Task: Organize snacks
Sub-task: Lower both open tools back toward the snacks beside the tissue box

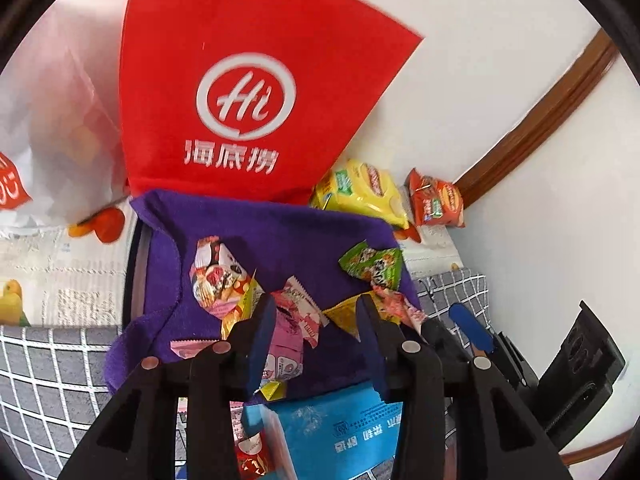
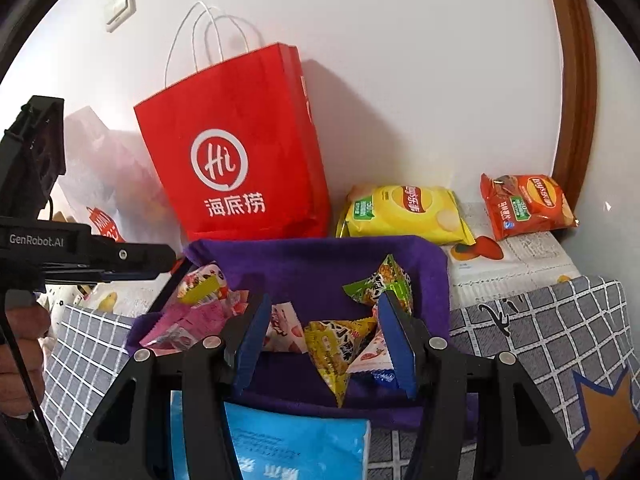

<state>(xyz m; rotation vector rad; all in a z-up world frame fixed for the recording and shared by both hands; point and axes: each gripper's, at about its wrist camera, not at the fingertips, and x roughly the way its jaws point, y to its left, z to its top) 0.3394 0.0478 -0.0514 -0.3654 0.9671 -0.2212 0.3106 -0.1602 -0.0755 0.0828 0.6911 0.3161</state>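
Note:
A tray lined with purple cloth (image 1: pixel 280 236) (image 2: pixel 320 260) holds several small snack packets. My left gripper (image 1: pixel 316 314) hovers over it, open, with a pink packet (image 1: pixel 288 320) lying loose below the gap. A colourful packet (image 1: pixel 218 284) lies to its left and a green packet (image 1: pixel 372 264) (image 2: pixel 380 284) at the tray's right. My right gripper (image 2: pixel 324 320) is over the tray's front, open. A yellow triangular packet (image 2: pixel 332 352) lies between its fingers with a gap on the left side. In the left wrist view the right gripper's blue finger (image 1: pixel 468 324) shows at the tray's right edge.
A red paper bag (image 2: pixel 232 160) stands against the wall behind the tray. Yellow (image 2: pixel 404 212) and orange (image 2: pixel 524 204) chip bags lie to the right of the red bag. A blue tissue pack (image 2: pixel 292 448) sits in front. A white plastic bag (image 2: pixel 104 168) is at the left. A checked cloth (image 2: pixel 540 328) covers the table.

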